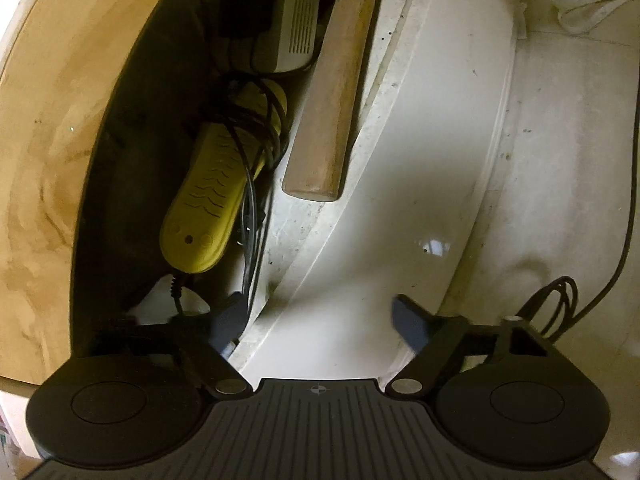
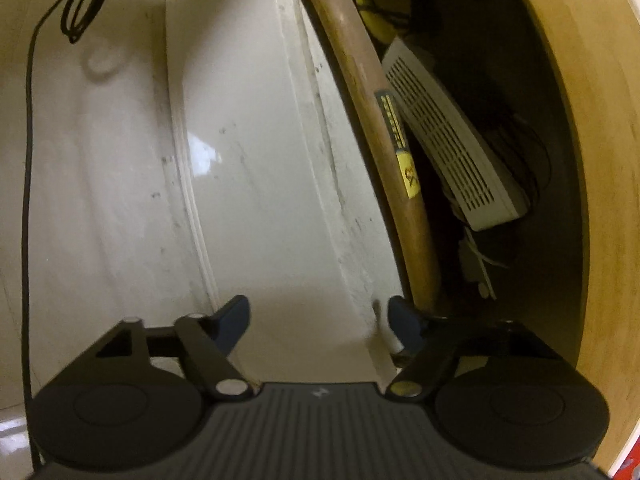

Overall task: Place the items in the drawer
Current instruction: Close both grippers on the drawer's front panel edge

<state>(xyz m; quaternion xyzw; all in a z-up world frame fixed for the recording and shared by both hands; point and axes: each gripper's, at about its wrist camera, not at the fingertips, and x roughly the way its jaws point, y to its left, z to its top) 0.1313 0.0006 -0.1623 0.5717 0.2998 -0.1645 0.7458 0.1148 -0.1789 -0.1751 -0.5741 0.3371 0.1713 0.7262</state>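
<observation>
1. The left gripper (image 1: 316,320) and right gripper (image 2: 316,320) hover with fingers spread, holding nothing.
2. The hammer (image 1: 340,92), yellow device (image 1: 208,196) and white router (image 2: 448,140) lie inside the drawer (image 2: 260,160).
3. Press both grippers evenly against the drawer front to close it squarely.

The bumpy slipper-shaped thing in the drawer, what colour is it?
Yellow, wrapped in a black cord. The yellow gadget shows best in the left wrist view.

hammer handle (image 1: 340,92) in drawer (image 1: 384,92), router (image 1: 298,12) beside
</observation>
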